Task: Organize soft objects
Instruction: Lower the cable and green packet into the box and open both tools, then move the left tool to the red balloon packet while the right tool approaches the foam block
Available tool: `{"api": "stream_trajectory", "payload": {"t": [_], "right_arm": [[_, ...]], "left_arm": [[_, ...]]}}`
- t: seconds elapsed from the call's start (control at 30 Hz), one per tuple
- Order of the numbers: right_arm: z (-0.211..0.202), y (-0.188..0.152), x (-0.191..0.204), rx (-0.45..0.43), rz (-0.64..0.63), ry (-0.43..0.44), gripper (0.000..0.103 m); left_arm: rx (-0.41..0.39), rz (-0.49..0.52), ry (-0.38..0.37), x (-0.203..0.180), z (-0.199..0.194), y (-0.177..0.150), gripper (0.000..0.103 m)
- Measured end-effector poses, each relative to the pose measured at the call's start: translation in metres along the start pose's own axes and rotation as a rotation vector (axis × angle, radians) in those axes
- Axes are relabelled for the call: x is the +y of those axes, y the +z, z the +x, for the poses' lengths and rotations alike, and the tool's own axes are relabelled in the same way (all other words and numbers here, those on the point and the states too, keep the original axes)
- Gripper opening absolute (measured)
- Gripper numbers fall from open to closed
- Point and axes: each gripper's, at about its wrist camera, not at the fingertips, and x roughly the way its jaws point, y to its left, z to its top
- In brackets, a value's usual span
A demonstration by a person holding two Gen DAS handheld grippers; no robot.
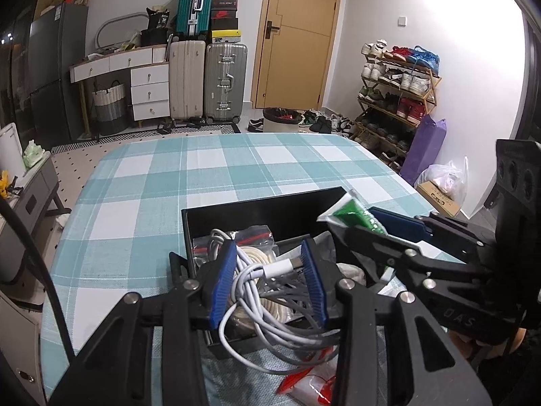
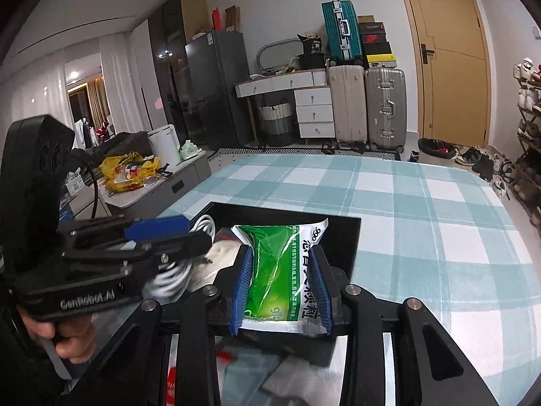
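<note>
Blue ribbed pads line both tools, and each pair is closed on something soft. At the left gripper point(image 1: 270, 280) the pads are narrowed onto a tangled bundle of white and grey charging cables point(image 1: 263, 277), whose loops spill out at 6 o'clock and hide most of what lies beneath. At the right gripper point(image 2: 282, 287) the pads squeeze a green and white plastic sachet with printed lettering point(image 2: 284, 267), which bows between them; its lower edge is cut off by the tool's black frame. Both loads hang over a shallow black rectangular box point(image 1: 257, 209) standing on the table with the teal and white checked cloth point(image 1: 142, 203). Inside the box, at 12 o'clock from the cables, lies a clear bag with red printing point(image 1: 253, 237), and beside it something off-white that I cannot make out. At 6 o'clock on the cloth, half masked by the left tool's arms, sits a red and white packet point(image 1: 311, 382). Beyond the table at 12 o'clock stand stacked suitcases point(image 1: 206, 77) and a wooden door point(image 1: 297, 34), with a shoe rack point(image 1: 395, 101) at 2 o'clock.
</note>
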Motion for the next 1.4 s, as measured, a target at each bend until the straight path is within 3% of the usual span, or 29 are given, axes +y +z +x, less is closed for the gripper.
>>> {"api": "stream_trajectory", "payload": {"t": [0.1,0.17,0.27,0.33,0.43,0.5,1.0,1.4], "right_arm": [[0.005,0.000,0.000,0.011,-0.018,-0.009,0.045],[0.000,-0.002,-0.001,0.003,-0.016,-0.013,0.052],[-0.011,-0.005,-0.005,0.002,-0.015,-0.024,0.064],[-0.022,-0.008,-0.007,-0.015,-0.013,-0.034,0.078],[-0.036,-0.012,-0.009,-0.025,-0.006,-0.049,0.094],[-0.043,-0.015,-0.012,-0.031,0.002,-0.068,0.102],[-0.071,-0.046,-0.013,0.011,0.067,-0.118,0.102],[-0.055,-0.060,-0.011,0.102,0.084,-0.126,0.102]], "left_arm": [[0.001,-0.005,-0.003,0.001,0.000,0.000,0.043],[0.007,-0.014,0.024,0.004,0.000,-0.001,0.061],[-0.012,-0.035,0.029,0.009,-0.007,-0.002,0.069],[-0.023,-0.038,0.027,0.010,-0.014,-0.004,0.086],[-0.049,-0.015,0.058,0.008,-0.025,-0.007,0.098],[-0.051,-0.002,0.082,0.005,-0.030,-0.010,0.100],[-0.035,-0.027,0.147,0.001,-0.059,-0.049,0.103],[0.011,-0.061,0.166,0.000,-0.063,-0.079,0.103]]}}
